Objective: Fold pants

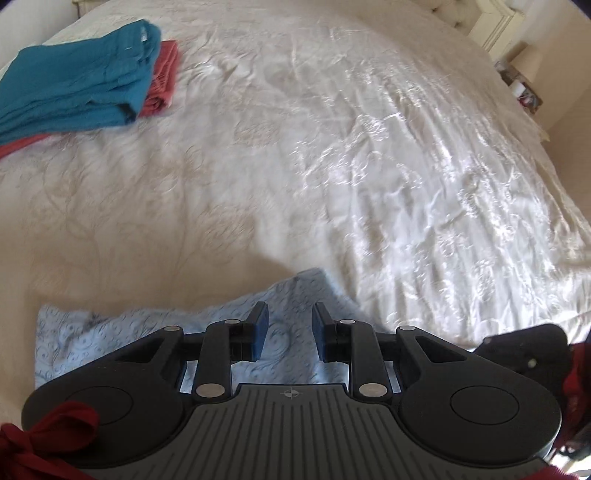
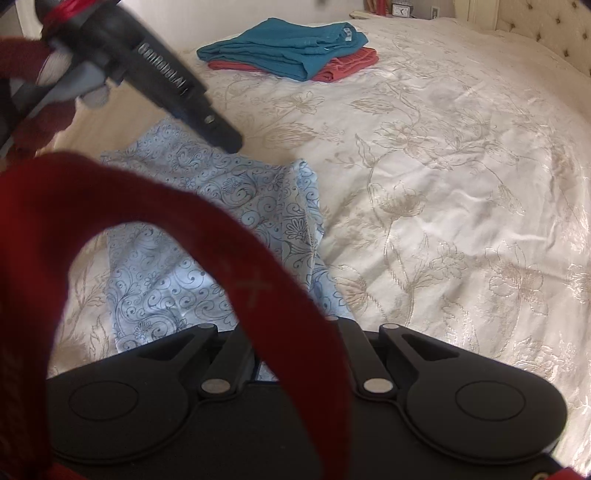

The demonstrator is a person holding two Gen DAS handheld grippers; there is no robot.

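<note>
Light blue patterned pants (image 1: 110,336) lie on the bed at the near edge, also in the right wrist view (image 2: 207,221). My left gripper (image 1: 290,332) is open, its blue-padded fingers (image 1: 258,328) just above the pants, holding nothing. It also shows as a dark body in the right wrist view (image 2: 166,88), above the pants' far part. My right gripper's fingers are hidden behind a red strap (image 2: 258,280) across the lens, so its state does not show. The right gripper's base sits over the pants' near end.
A cream embroidered bedspread (image 2: 443,184) covers the bed. A folded teal garment (image 2: 288,46) lies on a folded red one (image 2: 351,62) at the far side, also in the left wrist view (image 1: 74,81). A headboard (image 2: 546,29) and nightstand (image 1: 524,81) stand beyond.
</note>
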